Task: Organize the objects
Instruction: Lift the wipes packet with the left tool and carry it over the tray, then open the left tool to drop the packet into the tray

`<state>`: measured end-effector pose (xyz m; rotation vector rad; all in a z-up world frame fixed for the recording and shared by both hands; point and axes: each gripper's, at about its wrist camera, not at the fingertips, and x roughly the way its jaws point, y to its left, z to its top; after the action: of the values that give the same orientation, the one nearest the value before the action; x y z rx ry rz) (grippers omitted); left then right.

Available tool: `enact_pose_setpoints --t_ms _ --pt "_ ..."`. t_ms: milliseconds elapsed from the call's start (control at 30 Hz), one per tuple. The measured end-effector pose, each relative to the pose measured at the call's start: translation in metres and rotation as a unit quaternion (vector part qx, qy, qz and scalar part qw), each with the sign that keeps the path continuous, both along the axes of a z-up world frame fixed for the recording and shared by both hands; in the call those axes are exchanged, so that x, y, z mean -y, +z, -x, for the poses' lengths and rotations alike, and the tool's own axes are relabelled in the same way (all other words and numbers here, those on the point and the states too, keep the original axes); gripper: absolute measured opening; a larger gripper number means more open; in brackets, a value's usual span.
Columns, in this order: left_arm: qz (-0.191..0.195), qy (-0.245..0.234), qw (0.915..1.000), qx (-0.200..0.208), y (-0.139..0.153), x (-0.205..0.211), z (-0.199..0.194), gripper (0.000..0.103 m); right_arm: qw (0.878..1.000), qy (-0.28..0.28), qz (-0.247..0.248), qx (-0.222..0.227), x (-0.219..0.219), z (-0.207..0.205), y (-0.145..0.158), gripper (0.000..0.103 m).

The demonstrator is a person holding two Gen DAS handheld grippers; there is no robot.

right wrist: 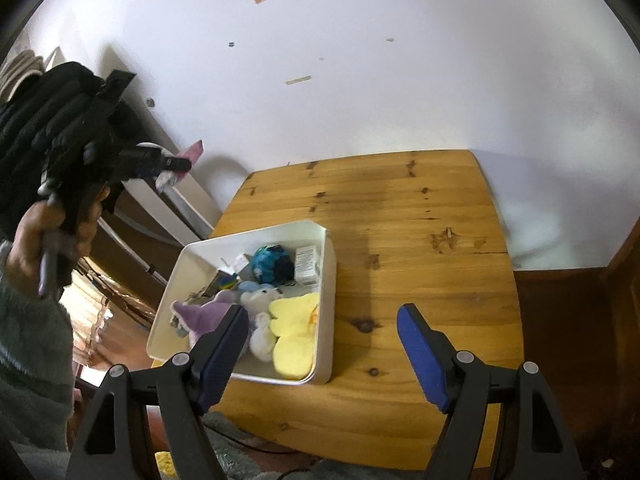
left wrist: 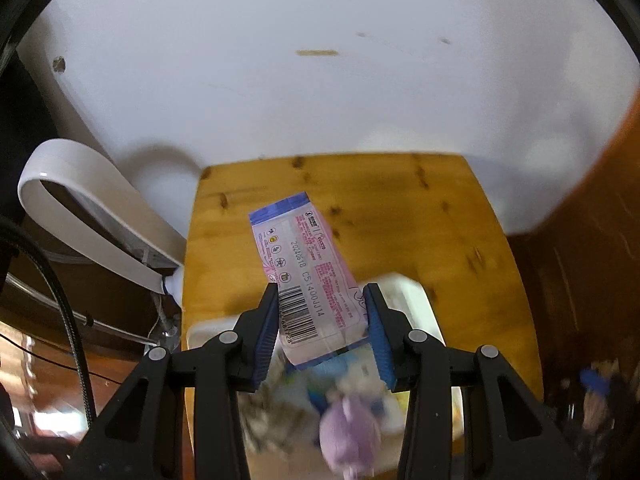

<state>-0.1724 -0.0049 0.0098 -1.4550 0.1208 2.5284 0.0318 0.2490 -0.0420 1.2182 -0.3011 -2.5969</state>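
**Pink packet held above the wooden table**

Left gripper (left wrist: 322, 312): blue pads clamped on the lower part of a pink packet (left wrist: 304, 264), one pad on each long edge, barcode and printed date facing the camera. Packet sticking out past the fingertips, tilted to the left, its blue-banded end furthest away. Held up in the air — below and behind it, the wooden table (left wrist: 460, 240) and, blurred under the fingers, a white bin (left wrist: 416, 292) with a purple soft toy (left wrist: 352, 432) inside.

Right gripper (right wrist: 320, 344): jaws spread wide, nothing between the pads, hanging over the near part of the table (right wrist: 400, 208). Left finger over the near corner of the white bin (right wrist: 326, 264), right finger over bare wood.

In the bin, seen from the right wrist: purple soft toy (right wrist: 200, 314) at the near left, a yellow heart-shaped sponge (right wrist: 294, 332) near the right wall, a white soft toy (right wrist: 262, 336) between them, a blue and black ball (right wrist: 272, 264) further back, a small white box (right wrist: 307, 270) against the far right wall.

Off to the left of that view — a hand (right wrist: 48, 236) in a grey fuzzy sleeve gripping the left gripper (right wrist: 176, 164), raised clear of the table's left edge, a bit of the pink packet (right wrist: 192, 156) showing at its tip. White wall behind the table.
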Motion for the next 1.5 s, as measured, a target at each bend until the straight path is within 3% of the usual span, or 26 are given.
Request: enact_pose_setpoints --t_ms 200,367,733,1100,1267,1500 --pt "0.010 -0.034 0.9993 0.008 0.000 0.002 -0.058 0.045 1.000 0.015 -0.008 -0.012 0.015 -0.011 0.010 0.077" --pt "0.013 -0.032 0.9993 0.017 -0.012 0.018 -0.072 0.045 0.999 0.029 -0.018 -0.017 0.031 -0.018 0.013 0.077" --pt "0.002 -0.003 0.9980 0.064 -0.053 0.053 -0.052 0.045 0.999 0.036 -0.034 -0.019 0.045 -0.023 0.016 0.077" --pt "-0.010 -0.004 0.9985 0.053 -0.057 0.044 -0.053 0.049 0.999 0.035 -0.030 -0.011 0.045 -0.020 0.011 0.077" --pt "-0.009 -0.003 0.9990 0.044 -0.056 0.042 -0.055 0.066 0.999 0.033 -0.026 -0.004 0.043 -0.017 0.006 0.077" --pt "-0.013 0.009 0.9994 0.031 -0.052 0.041 -0.060 0.070 0.999 0.034 -0.026 -0.003 0.046 -0.015 0.006 0.077"
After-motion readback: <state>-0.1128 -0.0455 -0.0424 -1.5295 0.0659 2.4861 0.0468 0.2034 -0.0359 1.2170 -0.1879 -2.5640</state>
